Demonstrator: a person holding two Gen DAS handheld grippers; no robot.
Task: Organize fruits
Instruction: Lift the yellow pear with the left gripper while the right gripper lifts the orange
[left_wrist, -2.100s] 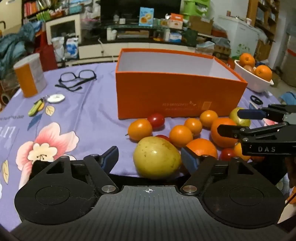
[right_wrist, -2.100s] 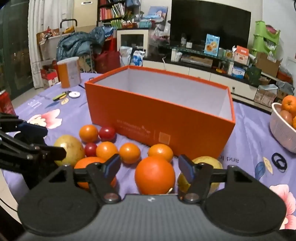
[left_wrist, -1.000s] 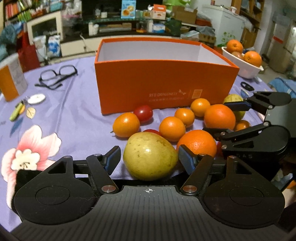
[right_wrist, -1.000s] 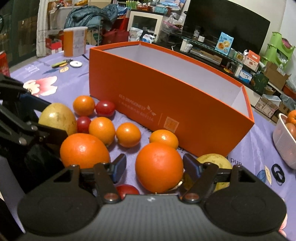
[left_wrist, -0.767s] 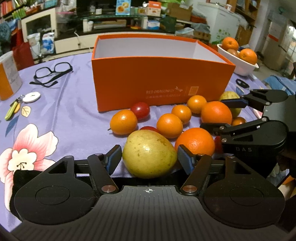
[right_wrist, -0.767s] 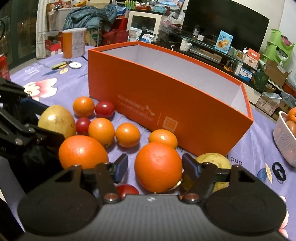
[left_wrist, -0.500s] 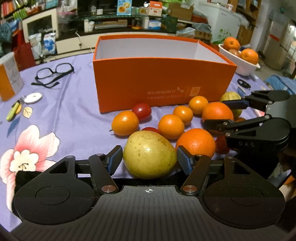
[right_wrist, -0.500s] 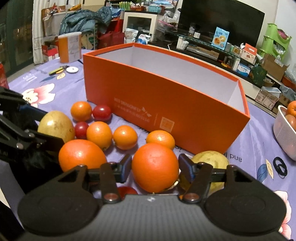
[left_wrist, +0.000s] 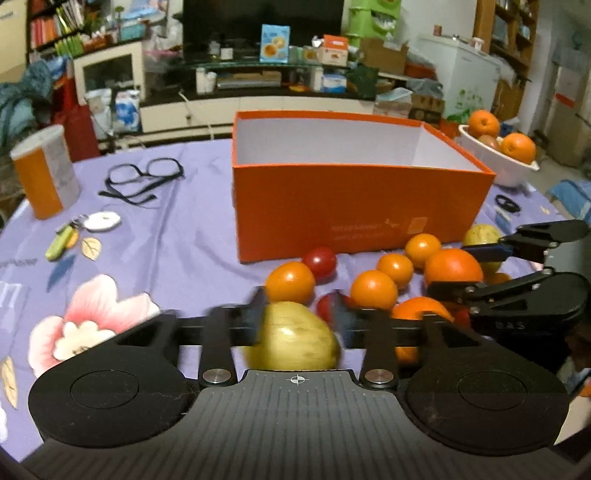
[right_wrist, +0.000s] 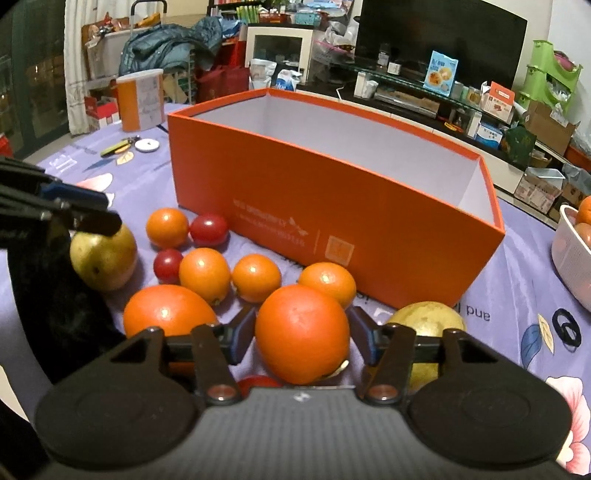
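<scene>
1. The open orange cardboard box (right_wrist: 332, 206) on the purple-clothed bench (left_wrist: 177, 236) shows only bare white inner walls; no fruit is visibly inside.
2. The fruits lie loose in front of it.
3. The left hand-held gripper (left_wrist: 297, 321) is opening around the yellow-green pear-like fruit (left_wrist: 295, 338); contact is blurred.
4. The right hand-held gripper (right_wrist: 301, 334) is closing on the large round orange (right_wrist: 301, 334), pads about touching.
5. Judged barely begun.

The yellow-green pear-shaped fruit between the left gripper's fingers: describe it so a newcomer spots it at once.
Start at the big open orange cardboard box on the purple floral tablecloth; loose fruit lies along its front wall. At the cluster's end nearest the left gripper sits the yellow-green pear-shaped fruit. It is dull, speckled and far larger than the red tomatoes and small oranges beside it.
</scene>
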